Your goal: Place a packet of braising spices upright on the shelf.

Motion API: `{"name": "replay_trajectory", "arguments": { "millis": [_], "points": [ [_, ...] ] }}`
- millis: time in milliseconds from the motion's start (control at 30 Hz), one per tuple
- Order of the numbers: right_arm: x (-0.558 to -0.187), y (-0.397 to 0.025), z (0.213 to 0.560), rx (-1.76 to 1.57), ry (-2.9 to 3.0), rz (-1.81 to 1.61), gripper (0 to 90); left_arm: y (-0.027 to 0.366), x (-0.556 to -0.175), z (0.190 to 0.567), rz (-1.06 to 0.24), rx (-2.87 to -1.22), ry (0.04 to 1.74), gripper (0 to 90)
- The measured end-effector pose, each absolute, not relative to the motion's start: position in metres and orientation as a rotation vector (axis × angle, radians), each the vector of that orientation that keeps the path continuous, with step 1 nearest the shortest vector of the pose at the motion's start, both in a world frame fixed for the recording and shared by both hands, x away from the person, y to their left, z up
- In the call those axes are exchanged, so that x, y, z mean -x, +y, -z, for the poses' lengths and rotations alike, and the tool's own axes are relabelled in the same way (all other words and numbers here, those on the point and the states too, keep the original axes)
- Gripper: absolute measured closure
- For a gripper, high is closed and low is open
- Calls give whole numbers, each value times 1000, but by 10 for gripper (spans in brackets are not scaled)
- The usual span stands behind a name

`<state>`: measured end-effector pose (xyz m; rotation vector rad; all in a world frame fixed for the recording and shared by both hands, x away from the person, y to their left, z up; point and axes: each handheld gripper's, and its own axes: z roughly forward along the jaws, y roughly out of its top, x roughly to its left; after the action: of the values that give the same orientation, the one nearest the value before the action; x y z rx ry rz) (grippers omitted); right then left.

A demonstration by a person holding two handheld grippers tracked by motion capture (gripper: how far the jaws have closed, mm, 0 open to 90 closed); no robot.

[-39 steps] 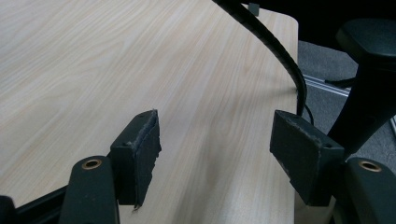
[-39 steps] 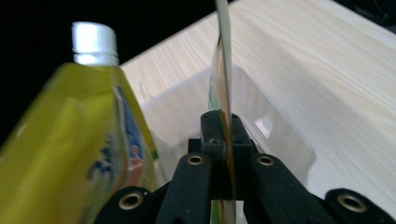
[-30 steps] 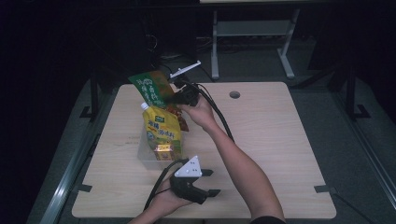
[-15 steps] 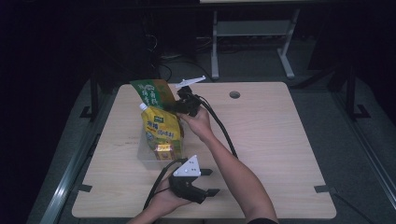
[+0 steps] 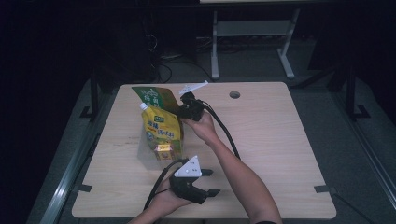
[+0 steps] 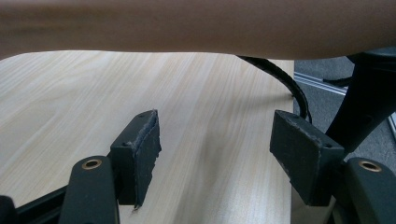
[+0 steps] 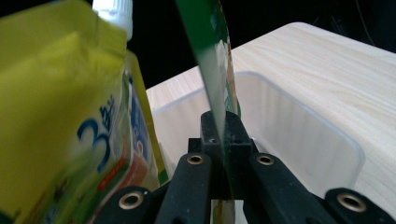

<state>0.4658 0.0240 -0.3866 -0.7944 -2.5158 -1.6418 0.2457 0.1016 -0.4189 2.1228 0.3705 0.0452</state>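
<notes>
A flat green packet hangs over the far end of a clear plastic bin, and my right gripper is shut on its right edge. In the right gripper view the green packet runs edge-on between the closed jaws of that gripper, above the clear bin. A yellow spout pouch with a white cap stands upright in the bin, just left of the packet. My left gripper rests open near the table's front edge, its pads wide apart over bare wood.
A small yellow and orange pack lies in the bin in front of the pouch. The person's right forearm crosses above the left gripper. A black cable trails along the arm. A round hole sits near the table's far edge.
My right gripper has come down and slightly nearer with the green packet, bringing it to the bin's far end. The left gripper has stayed where it was.
</notes>
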Motion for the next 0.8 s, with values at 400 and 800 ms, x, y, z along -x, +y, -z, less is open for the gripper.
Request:
{"name": "replay_trajectory", "arguments": {
  "millis": [400,800],
  "points": [
    [-466,21,385,807,-2566,1622,887,101,-246,419,-46,-2124,375,326],
    [-470,2,379,897,-2641,1516,687,101,-246,420,-50,-2134,375,324]
  ]
}}
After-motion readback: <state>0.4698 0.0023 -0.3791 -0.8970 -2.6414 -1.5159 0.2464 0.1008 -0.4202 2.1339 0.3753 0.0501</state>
